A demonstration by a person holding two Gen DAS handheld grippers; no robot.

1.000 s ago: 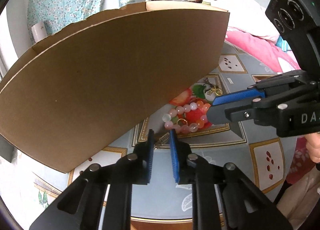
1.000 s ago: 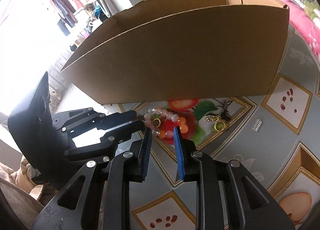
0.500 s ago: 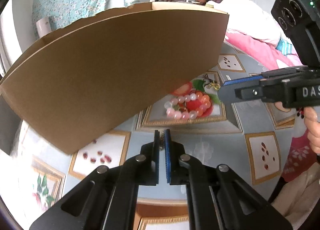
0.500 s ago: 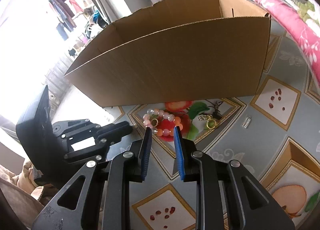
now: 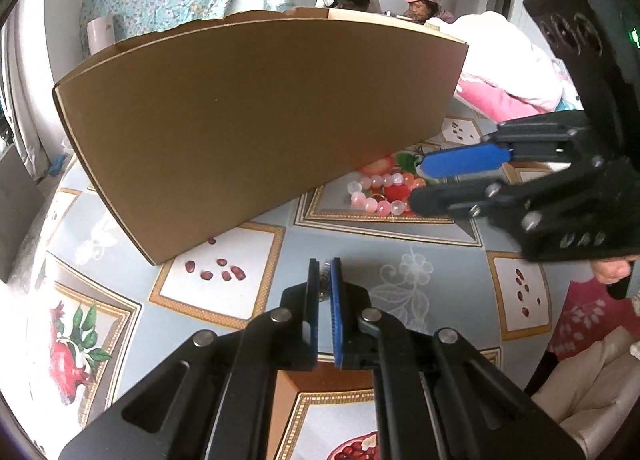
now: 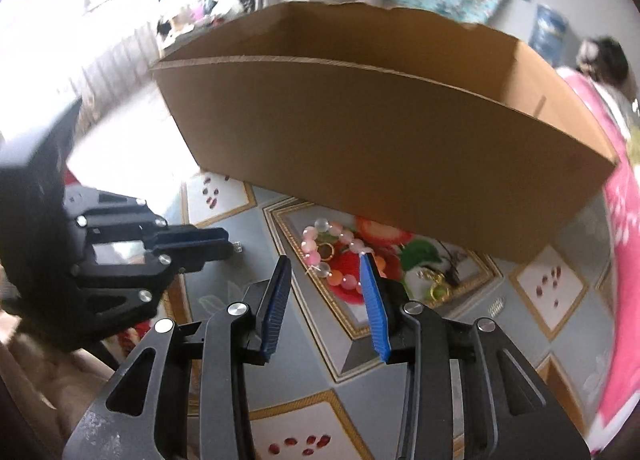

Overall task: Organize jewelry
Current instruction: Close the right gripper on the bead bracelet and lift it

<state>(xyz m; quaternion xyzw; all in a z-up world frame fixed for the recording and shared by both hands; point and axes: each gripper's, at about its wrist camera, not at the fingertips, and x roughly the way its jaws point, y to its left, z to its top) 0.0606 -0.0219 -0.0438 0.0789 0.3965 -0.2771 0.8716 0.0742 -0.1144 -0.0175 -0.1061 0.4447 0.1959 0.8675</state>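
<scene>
At centre frame, just below the brown cardboard box (image 6: 384,147), the loose pink-and-orange bead bracelet (image 6: 334,256) was approached by the opening, empty right gripper (image 6: 326,300); the left gripper (image 5: 325,284) was clamped on a small silvery spring-like piece (image 5: 325,280).

Pink-orange bead bracelet (image 6: 334,256) flat on tablecloth, gold ring (image 6: 325,251) inside loop.

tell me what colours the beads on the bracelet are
Pink, orange and clear beads on the bracelet, best seen in the right wrist view.
</scene>
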